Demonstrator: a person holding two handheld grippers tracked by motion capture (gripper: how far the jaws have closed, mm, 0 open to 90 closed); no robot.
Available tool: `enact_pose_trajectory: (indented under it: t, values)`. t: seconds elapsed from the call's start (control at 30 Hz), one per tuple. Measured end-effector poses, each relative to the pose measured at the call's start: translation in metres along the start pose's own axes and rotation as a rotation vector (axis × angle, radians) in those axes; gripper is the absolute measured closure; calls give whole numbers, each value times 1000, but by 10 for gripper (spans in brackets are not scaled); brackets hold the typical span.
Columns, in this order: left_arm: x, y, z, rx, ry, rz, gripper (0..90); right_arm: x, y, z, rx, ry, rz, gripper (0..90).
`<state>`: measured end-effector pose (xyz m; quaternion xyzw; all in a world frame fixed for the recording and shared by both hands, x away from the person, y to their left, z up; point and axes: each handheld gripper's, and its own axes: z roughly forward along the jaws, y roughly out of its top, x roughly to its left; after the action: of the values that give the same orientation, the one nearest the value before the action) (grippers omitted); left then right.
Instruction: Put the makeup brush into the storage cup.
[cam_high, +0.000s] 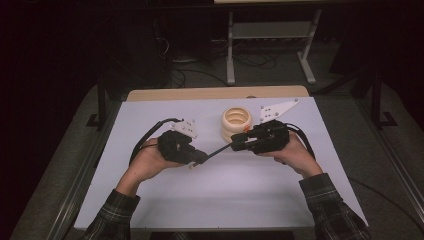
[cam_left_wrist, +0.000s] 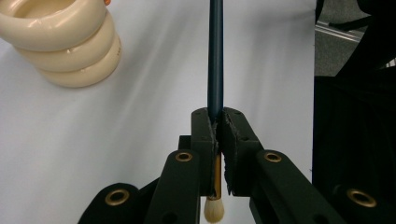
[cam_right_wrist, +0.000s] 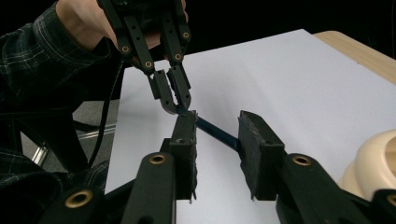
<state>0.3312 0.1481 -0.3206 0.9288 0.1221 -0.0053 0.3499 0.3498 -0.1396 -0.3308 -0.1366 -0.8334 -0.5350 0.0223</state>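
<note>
A paintbrush with a dark blue handle (cam_high: 220, 148) spans the gap between my two grippers above the white sheet. My left gripper (cam_left_wrist: 215, 116) is shut on it near the gold ferrule, and the pale bristle tip (cam_left_wrist: 214, 210) pokes out below the pads. From there the handle (cam_left_wrist: 215, 56) runs straight away from the jaws. My right gripper (cam_right_wrist: 217, 126) has the handle (cam_right_wrist: 219, 134) passing between its pads with a gap on both sides. The left gripper (cam_right_wrist: 173, 100) hangs just beyond it, and in the high view the two grippers (cam_high: 200, 159) (cam_high: 236, 145) face each other.
A cream ridged ring-shaped pot (cam_high: 237, 122) stands just behind the right gripper, also seen at the top left of the left gripper view (cam_left_wrist: 65, 42). The white sheet (cam_high: 225, 195) covers a wooden table (cam_high: 215, 93). Dark floor and a metal frame lie beyond.
</note>
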Motion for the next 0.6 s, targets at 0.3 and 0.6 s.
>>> enact_pose_trajectory:
  t: [0.3, 0.6]
  values:
    - [-2, 0, 0, 4, -4, 10, 836, -1, -2, 3, 11, 28, 13, 759]
    - [-2, 0, 1, 8, -6, 26, 834, -2, -2, 1, 2, 64, 24, 801]
